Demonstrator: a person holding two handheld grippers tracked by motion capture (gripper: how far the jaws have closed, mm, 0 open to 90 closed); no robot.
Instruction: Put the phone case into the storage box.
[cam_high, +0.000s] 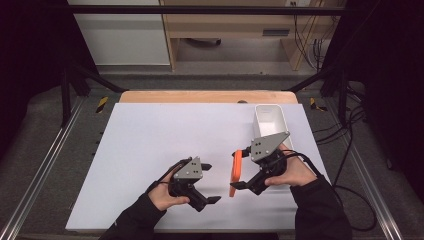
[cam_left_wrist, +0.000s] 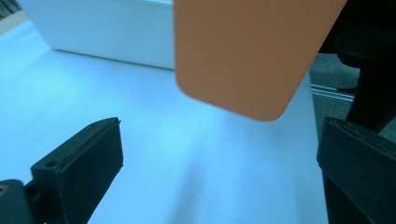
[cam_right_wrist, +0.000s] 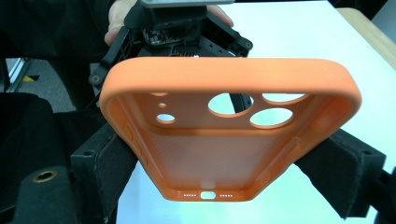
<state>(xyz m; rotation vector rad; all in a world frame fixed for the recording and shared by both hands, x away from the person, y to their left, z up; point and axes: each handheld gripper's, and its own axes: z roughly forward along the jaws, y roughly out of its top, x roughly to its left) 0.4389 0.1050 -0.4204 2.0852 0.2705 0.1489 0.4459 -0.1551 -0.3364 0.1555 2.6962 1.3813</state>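
The right gripper (cam_high: 239, 185) holds an orange phone case (cam_high: 235, 172) on edge, its fingers clamped on the case's long sides, above the desk (cam_high: 150, 145) near the front edge. The left gripper (cam_high: 210, 183) faces it, fingers spread apart, gripping nothing. A white bin (cam_high: 270, 117) stands at the right edge.

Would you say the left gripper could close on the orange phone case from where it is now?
Probably yes: the left gripper is open, and the orange phone case, held by the right gripper, hangs just ahead of it with nothing between.
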